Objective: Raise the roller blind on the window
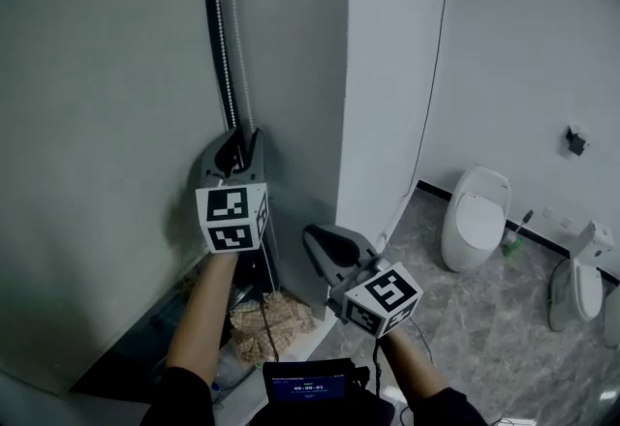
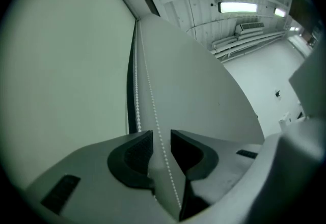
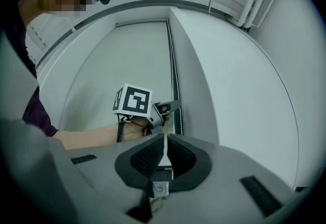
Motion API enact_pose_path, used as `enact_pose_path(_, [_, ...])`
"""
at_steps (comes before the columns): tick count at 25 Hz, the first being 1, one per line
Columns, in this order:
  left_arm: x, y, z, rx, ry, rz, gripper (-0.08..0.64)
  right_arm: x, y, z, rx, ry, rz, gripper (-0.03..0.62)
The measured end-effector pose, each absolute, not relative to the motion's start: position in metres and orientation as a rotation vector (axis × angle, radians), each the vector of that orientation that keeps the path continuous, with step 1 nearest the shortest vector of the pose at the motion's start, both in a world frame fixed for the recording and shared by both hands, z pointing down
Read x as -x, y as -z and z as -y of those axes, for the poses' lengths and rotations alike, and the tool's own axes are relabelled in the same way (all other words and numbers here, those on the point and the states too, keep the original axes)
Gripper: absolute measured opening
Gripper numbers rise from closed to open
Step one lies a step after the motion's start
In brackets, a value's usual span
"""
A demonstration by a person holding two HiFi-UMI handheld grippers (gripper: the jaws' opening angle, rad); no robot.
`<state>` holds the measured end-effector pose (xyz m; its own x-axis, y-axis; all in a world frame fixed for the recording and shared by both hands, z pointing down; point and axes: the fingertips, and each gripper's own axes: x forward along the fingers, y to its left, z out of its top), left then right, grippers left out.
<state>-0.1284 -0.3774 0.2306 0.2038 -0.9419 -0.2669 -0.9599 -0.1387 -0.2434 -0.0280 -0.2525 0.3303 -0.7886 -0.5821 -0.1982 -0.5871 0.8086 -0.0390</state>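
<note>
The roller blind (image 1: pixel 107 124) hangs fully lowered over the window on the left, its fabric reaching nearly to the sill. The bead chain (image 1: pixel 221 27) runs down the blind's right edge, next to the wall return.

Left hand-held gripper (image 1: pixel 242 138): raised to the chain, jaws slightly spread. One strand passes between the pads without being clamped, and the second strand lies just to the left of the jaws.

Right hand-held gripper (image 1: pixel 315 238): lower and apart from the chain. Its jaws are drawn almost together, with only a pale slit between them and nothing identifiable gripped.

Handling: the chain is probably light, limp and slick. Clamp squarely across a bead so that it cannot slip through, and pull in line with the strand. The fabric is soft, so do not grip it.

Not visible: the window glass, the chain's lower loop and which strand raises the blind. The head view cuts off the roller at the top
</note>
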Motion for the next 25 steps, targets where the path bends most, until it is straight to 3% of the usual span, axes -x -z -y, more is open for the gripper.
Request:
enact_pose_path(8, [0.122, -0.217, 0.4, 2.136, -0.049, -1.809, 0.086, 0.018, -0.332, 0.256, 0.905, -0.06, -2.798, 0.009])
enact_pose_path(10, [0.125, -0.214, 0.395, 2.127, -0.068, -1.813, 0.026, 0.017, -0.334, 0.257, 0.902, -0.054, -2.799, 0.009])
enact_pose_path(25, [0.125, -0.23, 0.327, 2.023, -0.057, -1.739, 0.02, 0.037, -0.309, 0.257, 0.813, -0.037, -2.766, 0.009])
